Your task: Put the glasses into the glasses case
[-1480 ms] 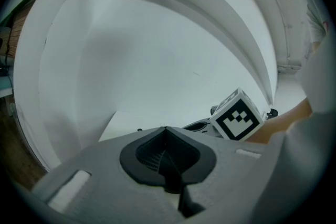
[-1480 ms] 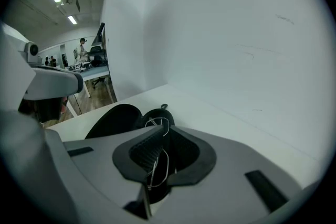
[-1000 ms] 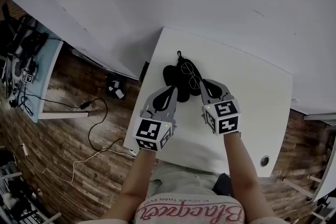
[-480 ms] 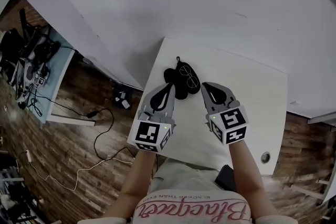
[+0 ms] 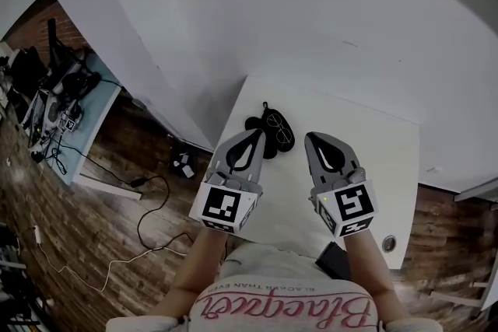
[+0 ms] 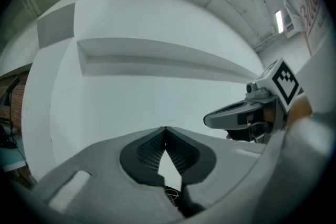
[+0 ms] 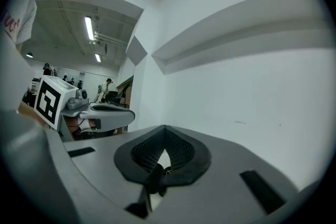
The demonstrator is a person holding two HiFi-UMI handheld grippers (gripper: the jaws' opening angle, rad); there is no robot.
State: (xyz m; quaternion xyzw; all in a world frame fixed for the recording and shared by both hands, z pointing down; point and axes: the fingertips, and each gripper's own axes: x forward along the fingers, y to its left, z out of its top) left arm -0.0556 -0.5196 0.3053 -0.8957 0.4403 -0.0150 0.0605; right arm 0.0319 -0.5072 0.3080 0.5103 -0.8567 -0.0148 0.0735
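Left hand-held gripper [image 5: 250, 134]: You hold it raised over the left part of the counter. Its jaws are closed tip to tip and grip nothing. In the head view its nose overlaps the near-left edge of the case.

Black soft glasses case [image 5: 259, 139]: It lies open and flat on the counter's far left part, close to the left edge, with a small loop at its far end.

Thin wire-framed glasses [image 5: 278, 127]: They rest on the right-hand half of the open case, untouched by either gripper. Whether they sit fully inside it cannot be told.

Right hand-held gripper [image 5: 315, 138]: You hold it raised just right of the case and clear of it. Its jaws are closed together at the tips and empty. The case and glasses show only as a dark sliver through the gap behind the tips.

White rectangular counter [image 5: 385, 167]: It stands against a white wall, and the case occupies its far left part.
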